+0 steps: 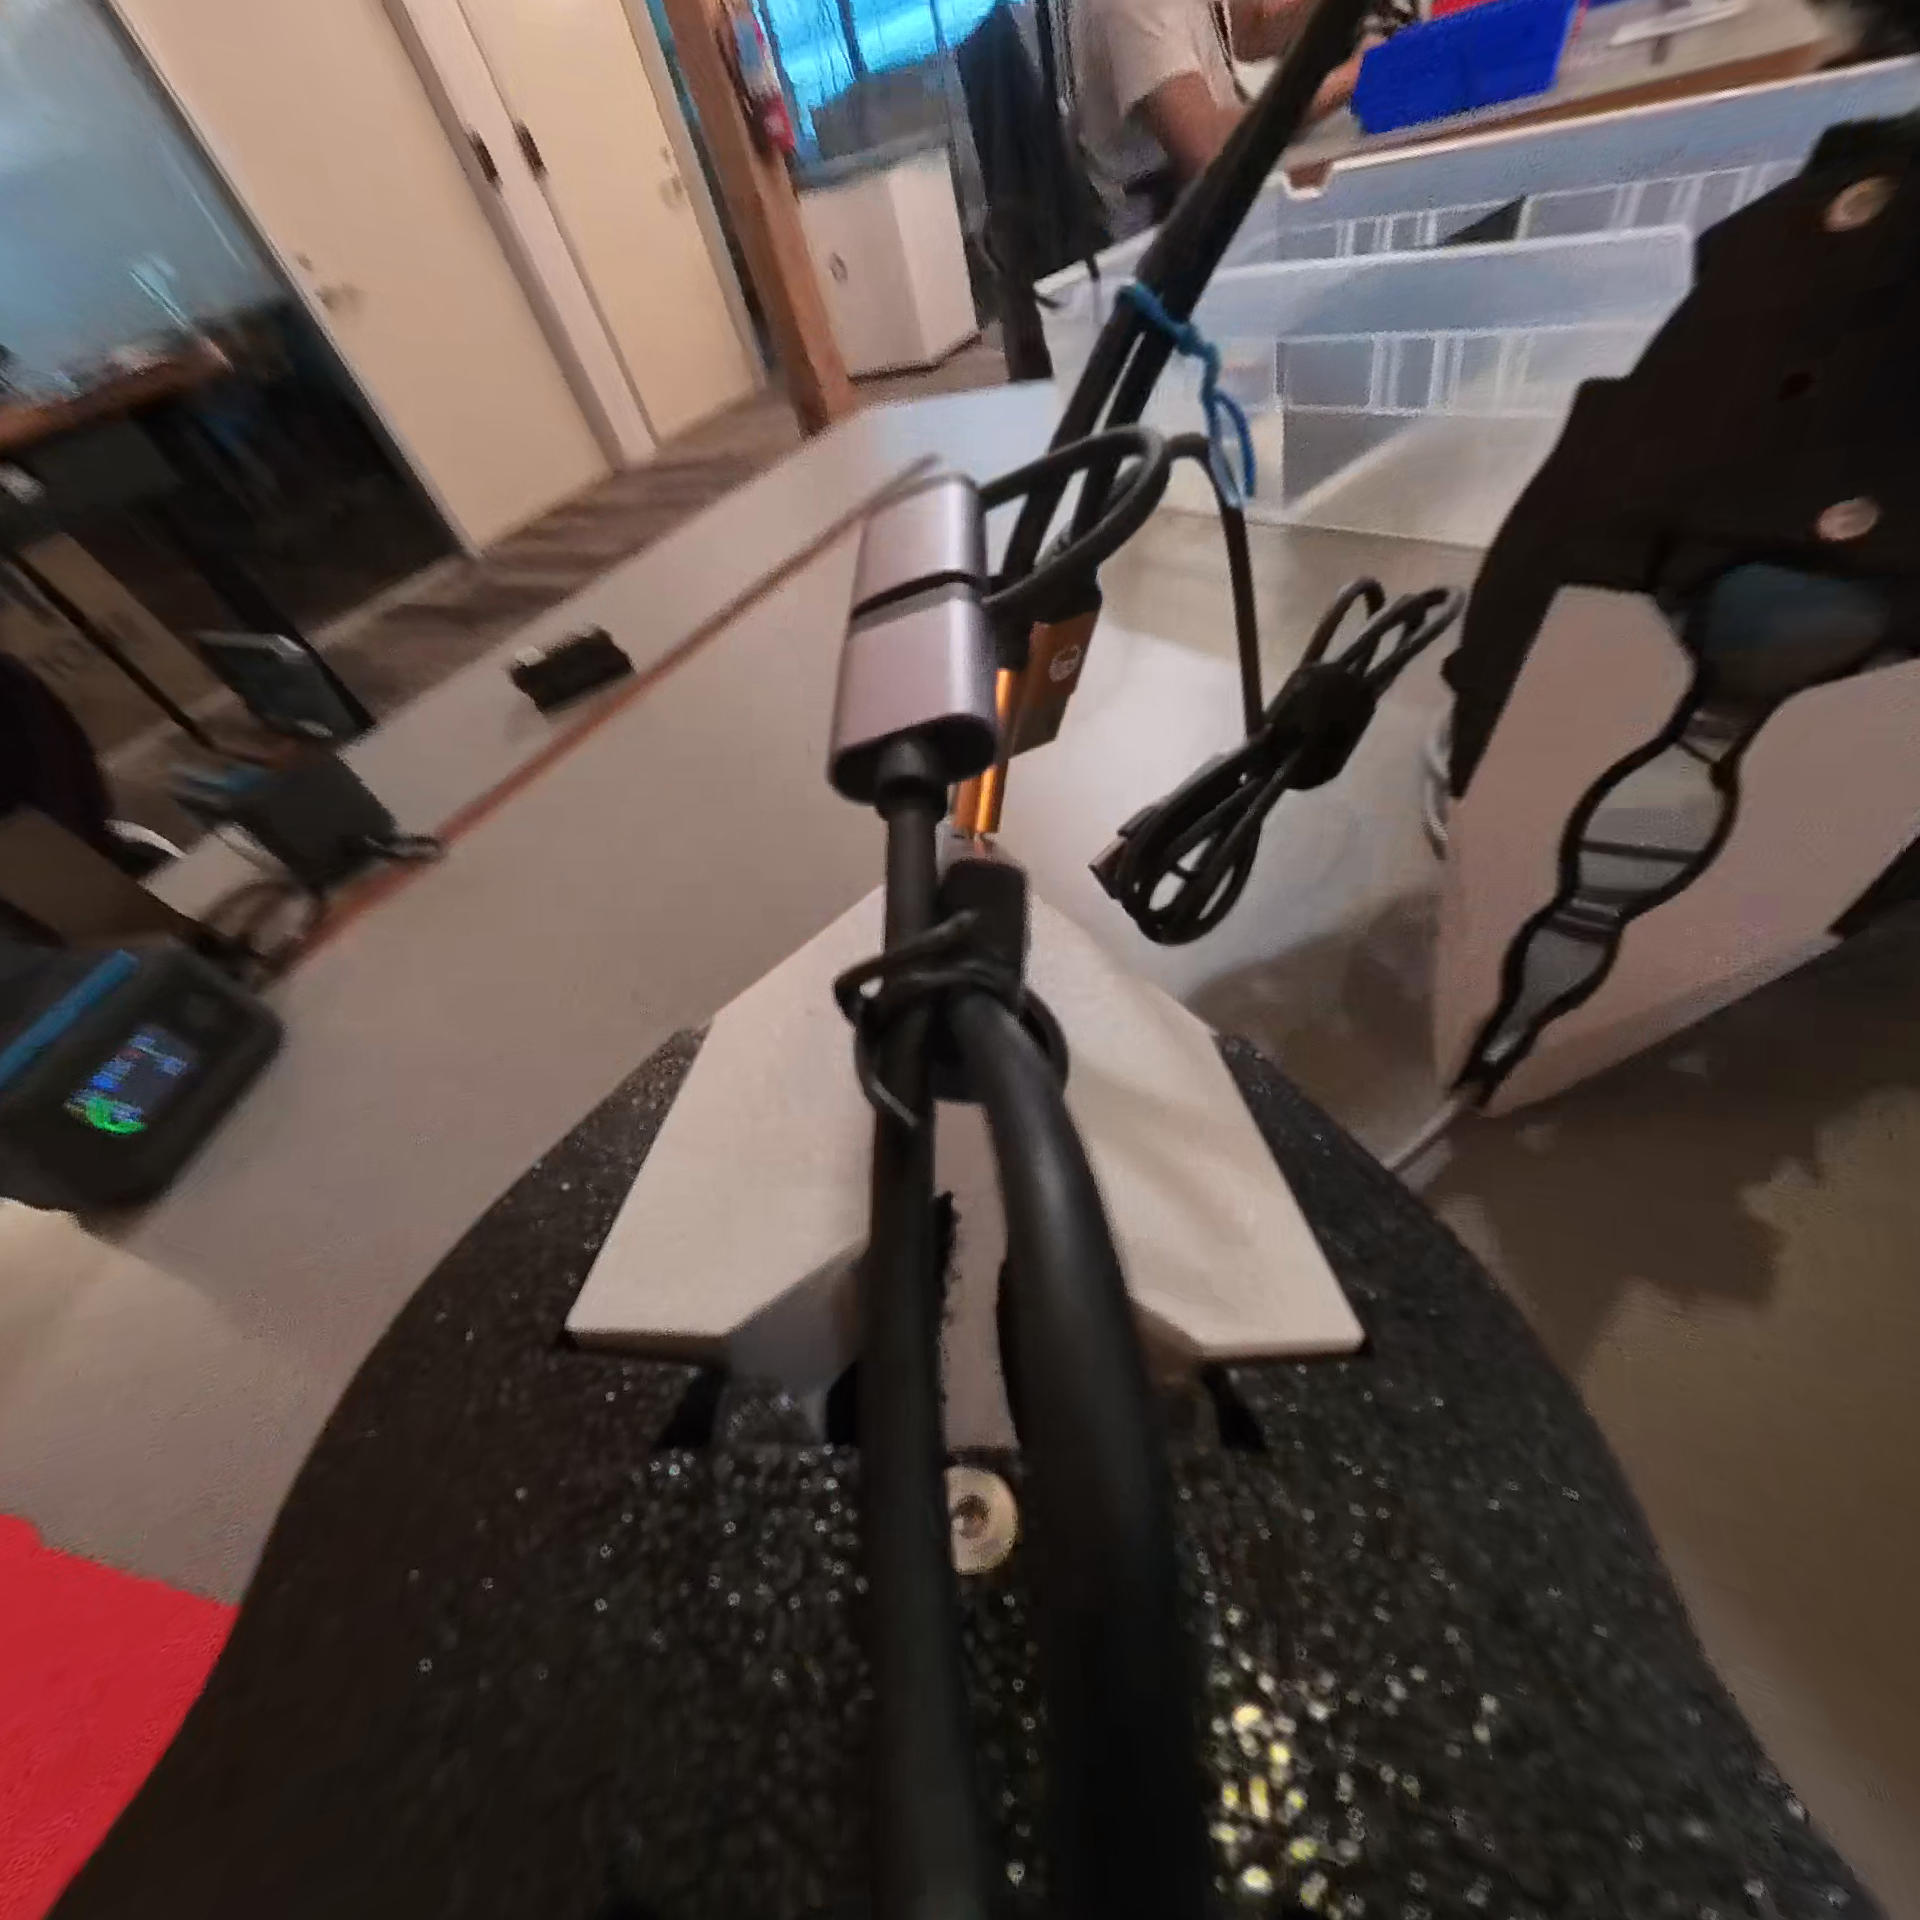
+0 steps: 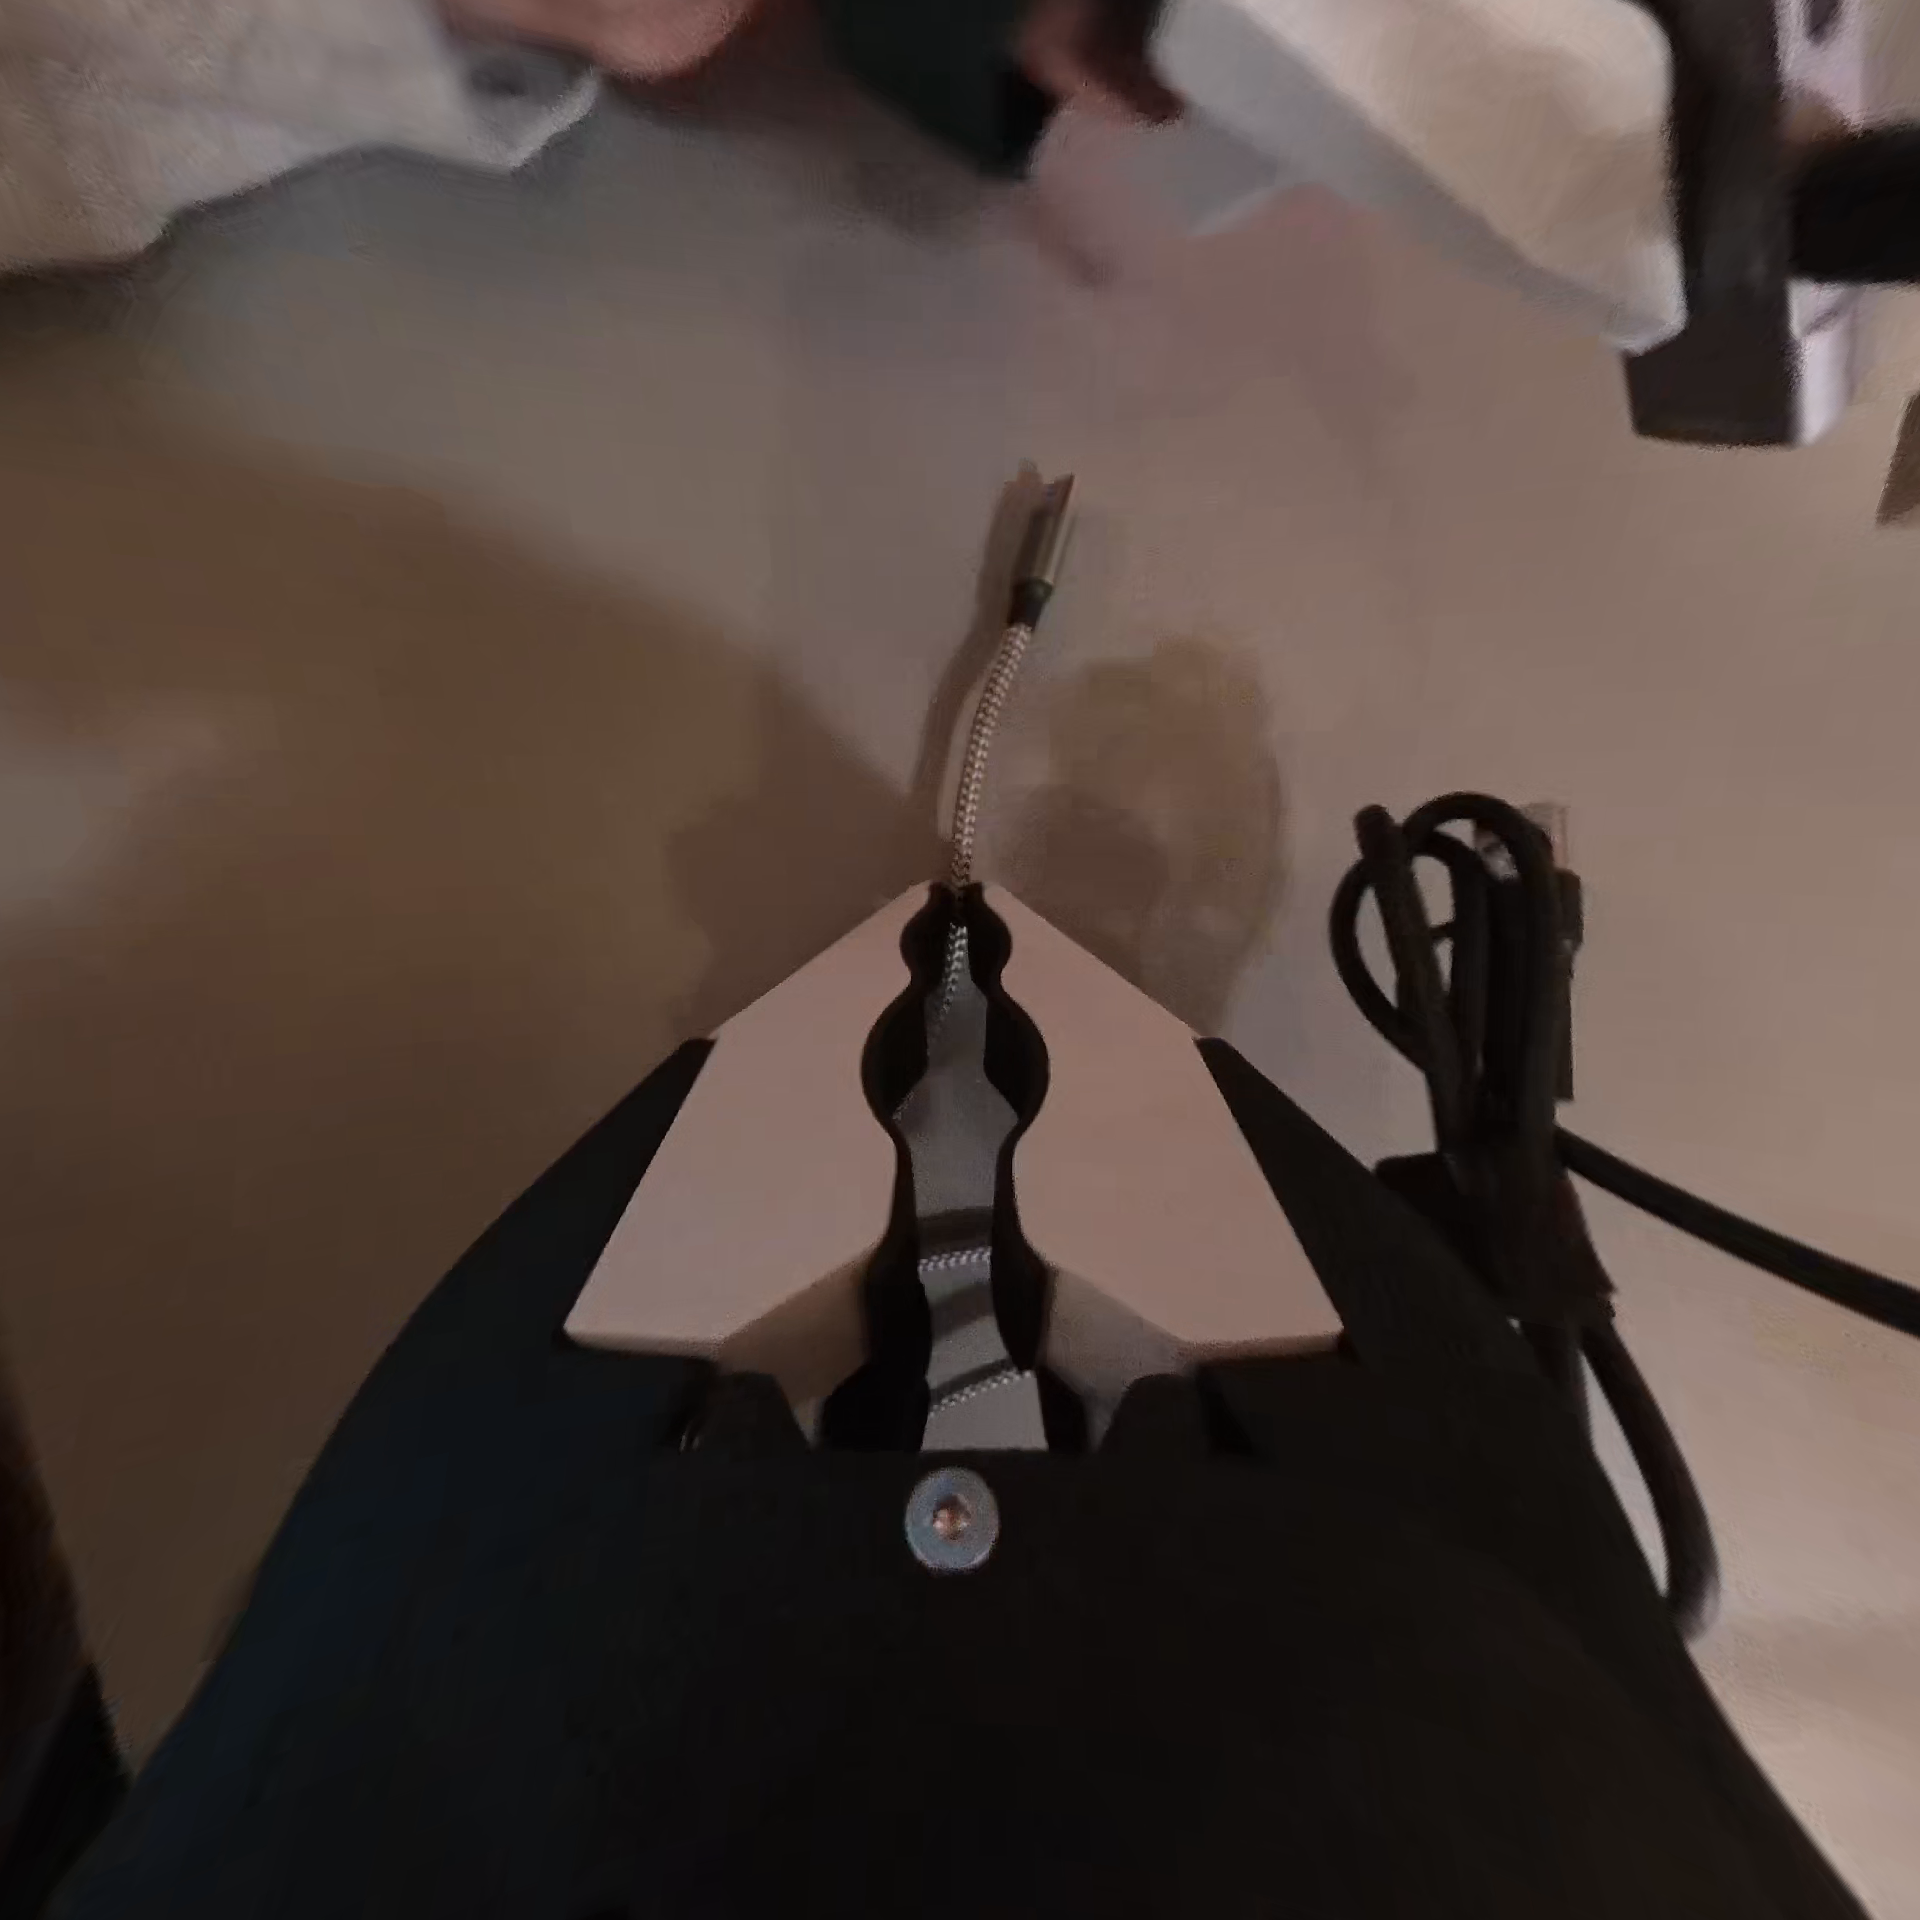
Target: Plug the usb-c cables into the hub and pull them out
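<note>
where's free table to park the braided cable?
Bare table left of the braided cable held in the right claw. Crowded to the right: the bundled black cable.

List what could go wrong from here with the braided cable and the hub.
1. The right claw pinches the braided cable well behind its plug, so the floppy free end may bend away instead of entering a port.
2. The left claw holds the hub by its black lead, not its body; the hub may swing when pushed.
3. The bundled black cable hanging beside the hub could snag.
</note>
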`<state>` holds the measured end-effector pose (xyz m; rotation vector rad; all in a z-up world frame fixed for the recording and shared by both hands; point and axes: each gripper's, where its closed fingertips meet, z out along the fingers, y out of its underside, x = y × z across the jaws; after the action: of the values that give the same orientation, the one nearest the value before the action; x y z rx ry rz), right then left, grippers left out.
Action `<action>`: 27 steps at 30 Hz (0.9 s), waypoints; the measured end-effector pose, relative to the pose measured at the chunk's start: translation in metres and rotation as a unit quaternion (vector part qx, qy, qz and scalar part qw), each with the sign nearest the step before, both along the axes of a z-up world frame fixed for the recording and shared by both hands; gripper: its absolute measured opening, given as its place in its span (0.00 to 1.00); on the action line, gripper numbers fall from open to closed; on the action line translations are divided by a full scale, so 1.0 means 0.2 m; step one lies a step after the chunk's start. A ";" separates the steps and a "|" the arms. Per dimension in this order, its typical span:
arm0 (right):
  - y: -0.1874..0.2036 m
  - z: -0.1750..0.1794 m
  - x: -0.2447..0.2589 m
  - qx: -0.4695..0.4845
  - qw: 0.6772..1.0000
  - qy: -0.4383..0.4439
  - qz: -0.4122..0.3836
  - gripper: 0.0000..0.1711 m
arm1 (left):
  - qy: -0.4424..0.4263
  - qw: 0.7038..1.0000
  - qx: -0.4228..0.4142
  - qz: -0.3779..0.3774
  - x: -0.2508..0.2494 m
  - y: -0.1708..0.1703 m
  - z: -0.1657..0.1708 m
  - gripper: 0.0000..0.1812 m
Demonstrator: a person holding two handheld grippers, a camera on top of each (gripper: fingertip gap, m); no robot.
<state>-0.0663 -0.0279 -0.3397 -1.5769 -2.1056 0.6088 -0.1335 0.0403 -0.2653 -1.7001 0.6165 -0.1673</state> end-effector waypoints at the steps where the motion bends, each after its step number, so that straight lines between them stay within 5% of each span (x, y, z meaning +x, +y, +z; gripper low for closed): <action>1: -0.02 0.00 0.04 0.008 0.999 -0.002 0.031 0.01 | -0.015 1.000 -0.025 -0.008 0.01 0.00 -0.02 0.04; 5: 0.01 0.02 0.19 0.057 0.995 -0.022 0.081 0.01 | -0.064 0.994 -0.091 -0.026 0.01 -0.01 -0.09 0.05; 9: 0.00 0.12 0.13 -0.023 0.998 0.045 0.027 0.16 | -0.071 0.992 -0.094 -0.033 0.01 -0.01 -0.09 0.03; 12: 0.02 0.05 0.11 -0.030 0.999 0.023 0.003 0.25 | -0.075 0.992 -0.094 -0.038 0.01 -0.01 -0.09 0.05; 14: 0.06 0.01 0.10 -0.026 0.999 0.012 -0.025 0.24 | -0.079 0.992 -0.093 -0.035 0.00 -0.01 -0.08 0.05; 19: 0.12 0.00 0.08 -0.003 0.998 0.031 -0.062 0.01 | -0.095 0.990 -0.096 -0.034 -0.02 -0.01 -0.07 0.04; 27: 0.15 0.27 0.15 0.197 0.978 0.061 0.019 0.00 | -0.113 0.975 -0.161 -0.106 0.07 -0.09 -0.10 0.04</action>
<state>-0.0367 0.0019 -0.2854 -1.2477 -2.0153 0.2673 -0.1200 0.0233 -0.2849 -1.8879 0.6233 -0.6349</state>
